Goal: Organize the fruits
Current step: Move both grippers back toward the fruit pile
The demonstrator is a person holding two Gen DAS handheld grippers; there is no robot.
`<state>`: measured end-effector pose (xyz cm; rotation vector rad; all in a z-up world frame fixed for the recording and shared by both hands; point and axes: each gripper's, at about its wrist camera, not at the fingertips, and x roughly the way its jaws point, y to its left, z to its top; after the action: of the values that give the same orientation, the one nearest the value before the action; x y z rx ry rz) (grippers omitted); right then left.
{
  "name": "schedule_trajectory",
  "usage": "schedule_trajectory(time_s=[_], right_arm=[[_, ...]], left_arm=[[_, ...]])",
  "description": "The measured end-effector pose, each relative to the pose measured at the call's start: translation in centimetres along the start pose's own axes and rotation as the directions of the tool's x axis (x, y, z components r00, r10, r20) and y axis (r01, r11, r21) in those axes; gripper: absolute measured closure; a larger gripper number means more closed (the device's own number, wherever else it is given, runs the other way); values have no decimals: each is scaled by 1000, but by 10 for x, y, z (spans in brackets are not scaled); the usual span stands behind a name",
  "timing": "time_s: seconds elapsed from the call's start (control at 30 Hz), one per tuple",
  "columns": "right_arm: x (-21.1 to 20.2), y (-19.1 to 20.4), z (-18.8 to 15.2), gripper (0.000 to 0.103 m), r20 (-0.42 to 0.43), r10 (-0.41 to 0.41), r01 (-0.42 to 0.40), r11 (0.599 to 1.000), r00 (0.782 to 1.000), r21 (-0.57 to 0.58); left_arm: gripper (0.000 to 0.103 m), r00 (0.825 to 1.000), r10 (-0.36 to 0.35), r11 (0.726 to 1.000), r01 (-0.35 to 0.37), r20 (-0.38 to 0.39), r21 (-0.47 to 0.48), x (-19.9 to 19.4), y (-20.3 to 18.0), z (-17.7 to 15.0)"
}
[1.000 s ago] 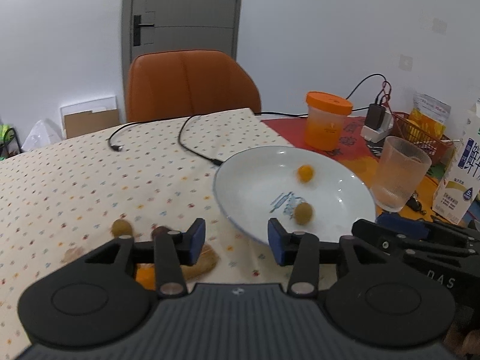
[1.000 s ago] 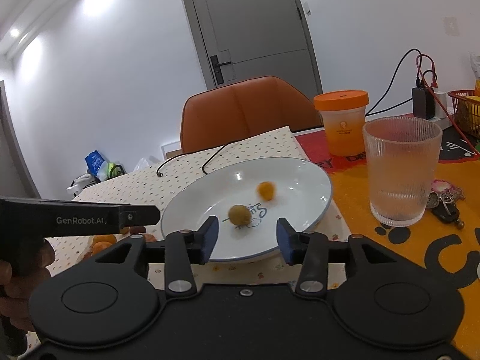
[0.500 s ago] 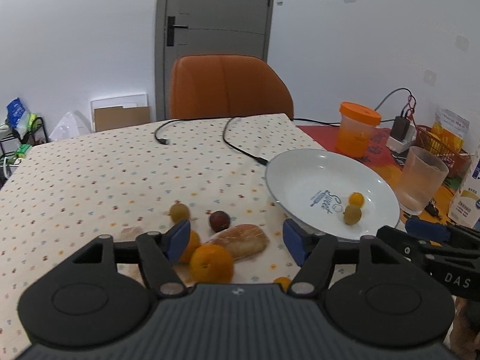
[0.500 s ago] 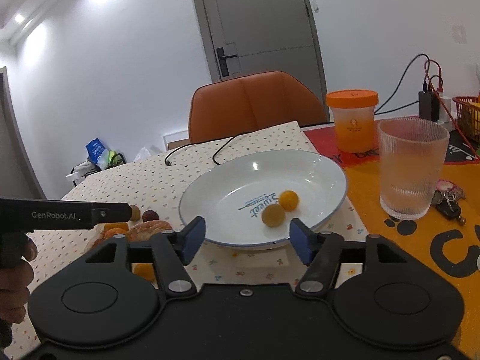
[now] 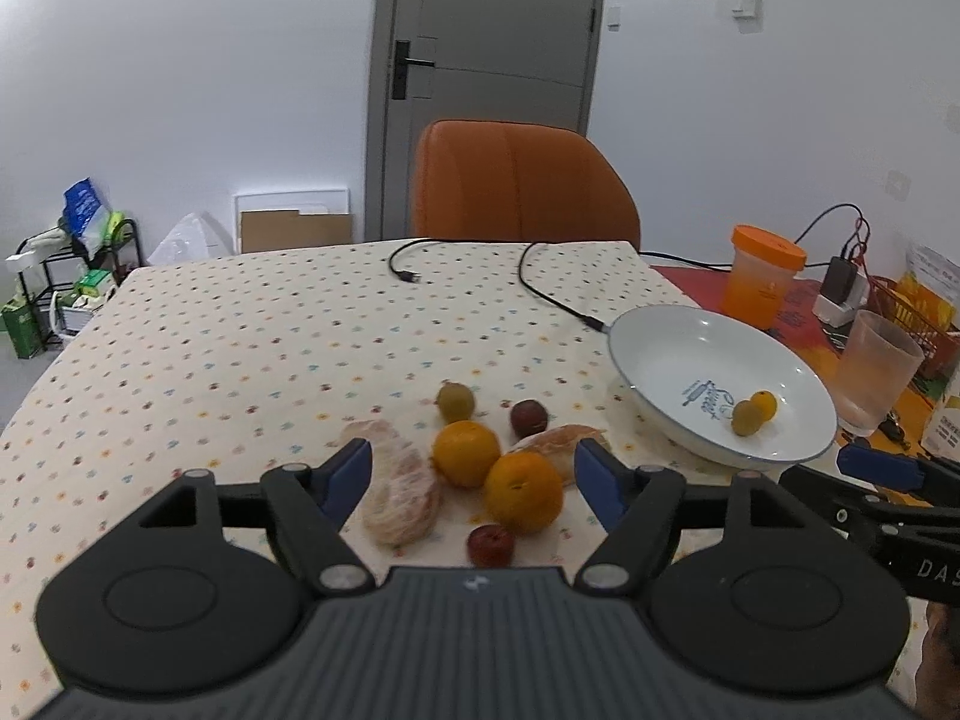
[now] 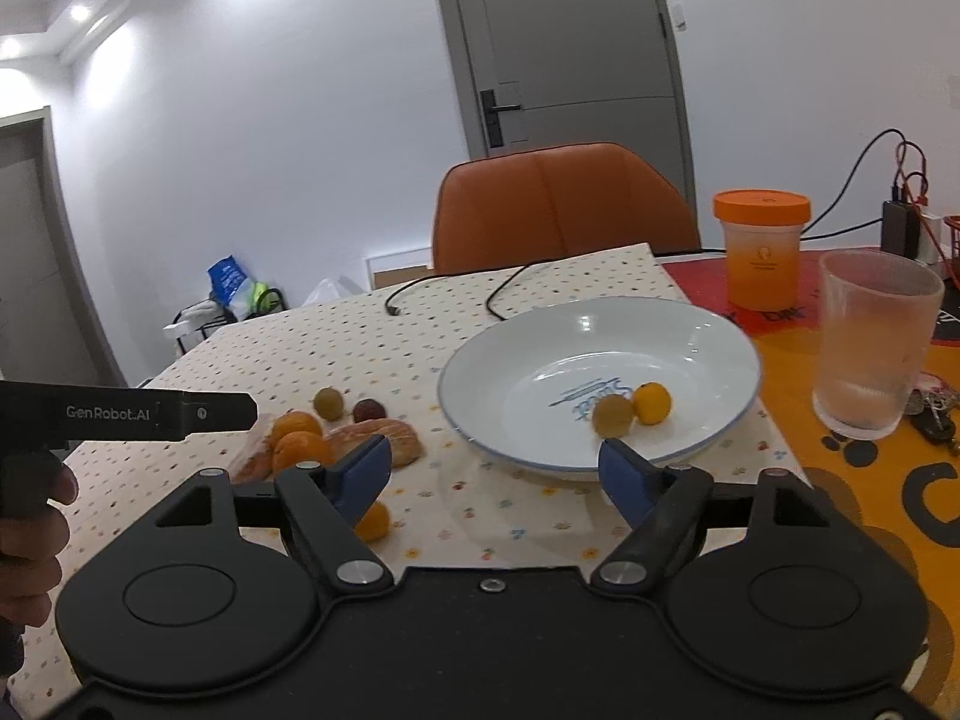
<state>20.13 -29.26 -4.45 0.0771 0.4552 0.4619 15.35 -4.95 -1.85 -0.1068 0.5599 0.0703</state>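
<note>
On the bench, loose fruit lies left of the plate, where two small fruits sit. Left hand-held gripper and right hand-held gripper have both just been opening, spread and empty.

Orange chair straight ahead beyond the dotted tablecloth, grey door behind it, orange-lidded jar ahead right, ribbed glass nearer right, black cable ahead, keys beside the glass.
</note>
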Motion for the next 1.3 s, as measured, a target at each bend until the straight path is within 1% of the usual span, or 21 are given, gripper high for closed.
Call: schedule_trajectory(time_s=[0.23,0.6,1.0,1.3], right_arm=[[-2,13,-3,27,-7,9,-9,1000,1000,-20],[0,38,-9,27,-33,25,-27,997,999,-65],[12,54,-13,27,-61,42,-47,994,997,-96],[25,56,-16,27,-84,43,-50,995,996,-87]], left_arm=[[30,1000,21,999,-21,6,-45,-8,19,-8],[30,999,35,995,-34,8,-92,-15,45,-18],[30,999,43,991,-44,-9,-130,-7,61,-24],[30,999,31,990,-34,-27,-139,6,63,-25]])
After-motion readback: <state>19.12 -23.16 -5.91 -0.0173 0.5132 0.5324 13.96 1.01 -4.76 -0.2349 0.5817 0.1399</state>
